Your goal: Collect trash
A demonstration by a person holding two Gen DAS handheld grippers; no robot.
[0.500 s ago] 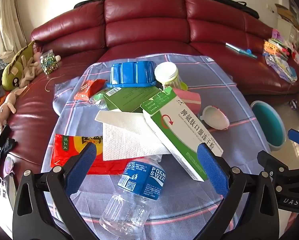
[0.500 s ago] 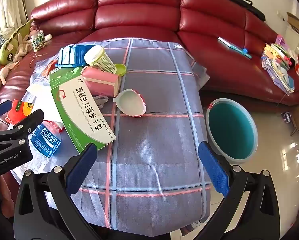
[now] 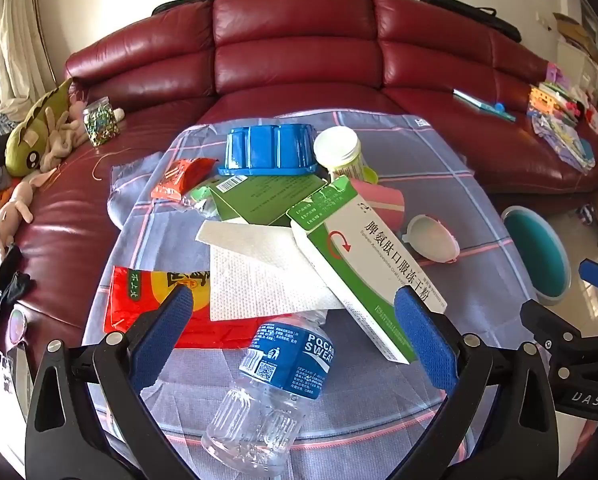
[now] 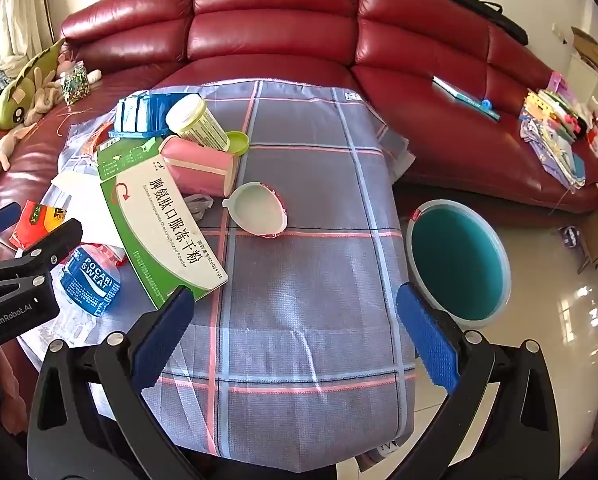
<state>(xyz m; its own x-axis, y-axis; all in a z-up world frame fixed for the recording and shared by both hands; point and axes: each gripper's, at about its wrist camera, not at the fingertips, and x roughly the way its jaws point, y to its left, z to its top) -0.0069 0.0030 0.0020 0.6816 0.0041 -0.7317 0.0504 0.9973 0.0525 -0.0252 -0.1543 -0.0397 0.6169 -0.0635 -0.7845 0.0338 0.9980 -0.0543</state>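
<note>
Trash lies heaped on a table under a grey plaid cloth. A clear Pocari Sweat bottle lies nearest, below and between the fingers of my open left gripper. Behind it are a white napkin, a green-and-white medicine box, a red-yellow wrapper, a blue plastic tray, a pale jar, a pink cup and a white lid. My right gripper hangs open over bare cloth, right of the box and lid. A teal bin stands on the floor at the right.
A red leather sofa wraps behind the table. Plush toys and a glass jar lie on its left seat, books and papers on its right. Glossy tile floor surrounds the bin.
</note>
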